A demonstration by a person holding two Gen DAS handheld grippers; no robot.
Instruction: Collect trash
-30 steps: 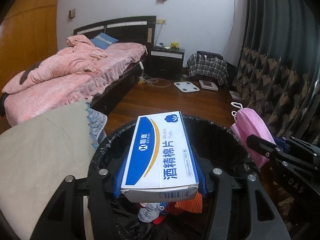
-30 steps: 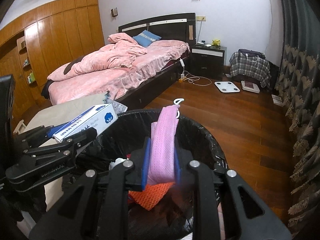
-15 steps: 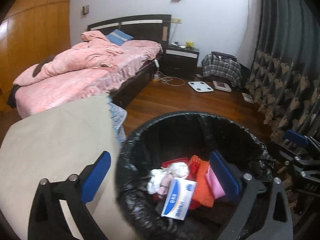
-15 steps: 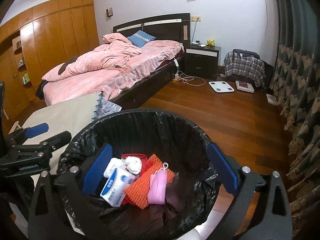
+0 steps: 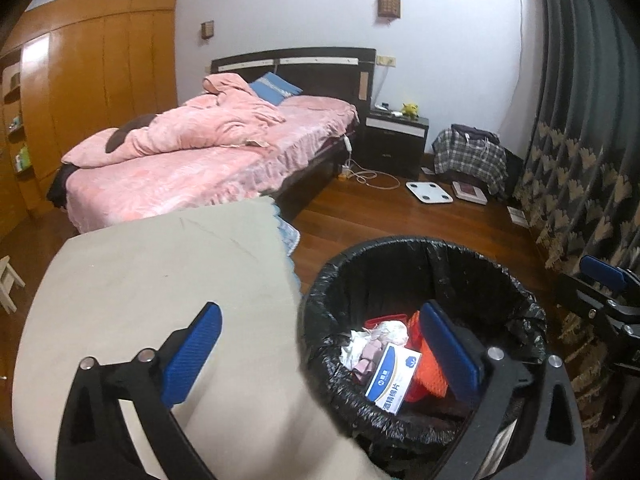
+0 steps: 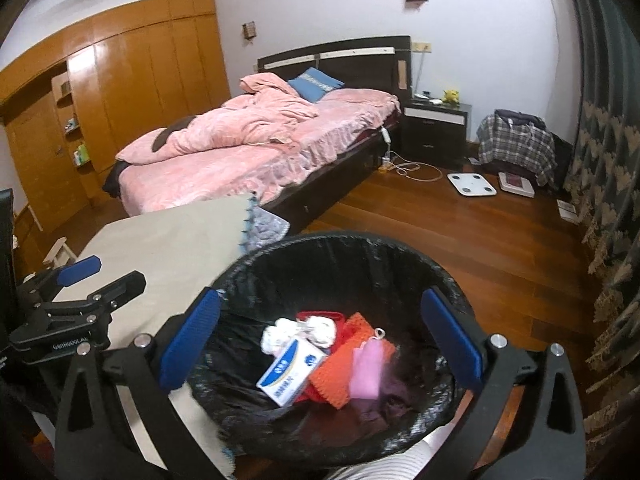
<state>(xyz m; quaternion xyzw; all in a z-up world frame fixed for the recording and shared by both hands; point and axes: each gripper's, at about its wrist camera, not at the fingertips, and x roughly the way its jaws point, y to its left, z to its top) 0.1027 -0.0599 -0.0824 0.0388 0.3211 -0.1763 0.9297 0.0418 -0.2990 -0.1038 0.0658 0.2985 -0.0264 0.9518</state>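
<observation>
A black-lined trash bin [image 5: 404, 246] [image 6: 340, 240] stands on the floor. Inside lie a white and blue alcohol-pad box [image 5: 394, 380] [image 6: 292, 370], a pink pouch [image 6: 366, 368], an orange mesh item [image 6: 340, 368] and crumpled white tissue [image 6: 298, 328]. My left gripper [image 5: 320, 348] is open and empty, straddling the bin's left rim. My right gripper [image 6: 320, 336] is open and empty above the bin. The left gripper also shows in the right wrist view [image 6: 76, 280], and the right gripper in the left wrist view [image 5: 608, 284].
A table with a beige cloth [image 5: 160, 272] [image 6: 168, 236] stands left of the bin. A pink bed [image 5: 208, 152], a dark nightstand [image 5: 394, 140], a white scale [image 5: 429, 192] and a plaid bag [image 5: 472, 156] lie beyond. Patterned curtains [image 5: 580, 180] hang at the right.
Both grippers opened: the left let go of the box and the right the pink pouch, which now lie in the bin. Both grippers have since pulled back, the left toward the table.
</observation>
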